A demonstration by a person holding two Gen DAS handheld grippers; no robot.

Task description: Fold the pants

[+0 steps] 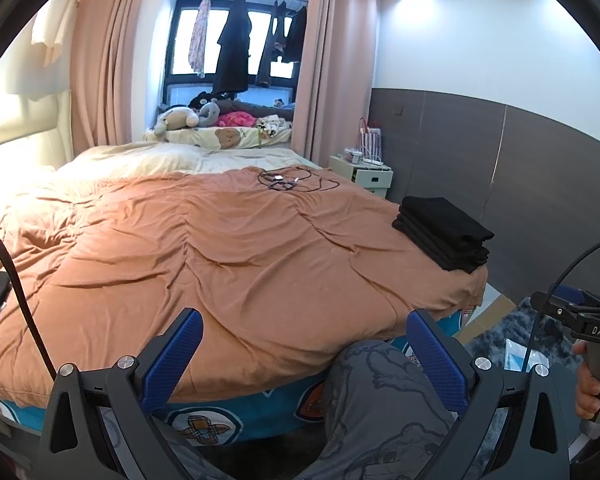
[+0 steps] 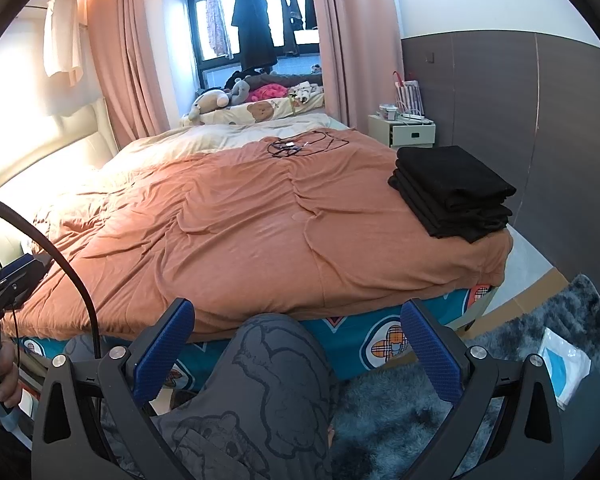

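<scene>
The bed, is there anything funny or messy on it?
A tangle of black cables lies loose on the orange blanket, far from the neat stack of folded black pants at the bed's corner. The blanket is wrinkled. Nothing looks spilled or broken.

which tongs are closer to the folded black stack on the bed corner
Right. The folded black stack sits at the bed's far right corner. The right tongs hang open off the foot of the bed nearer that side; the left tongs, also open, sit further left.
</scene>
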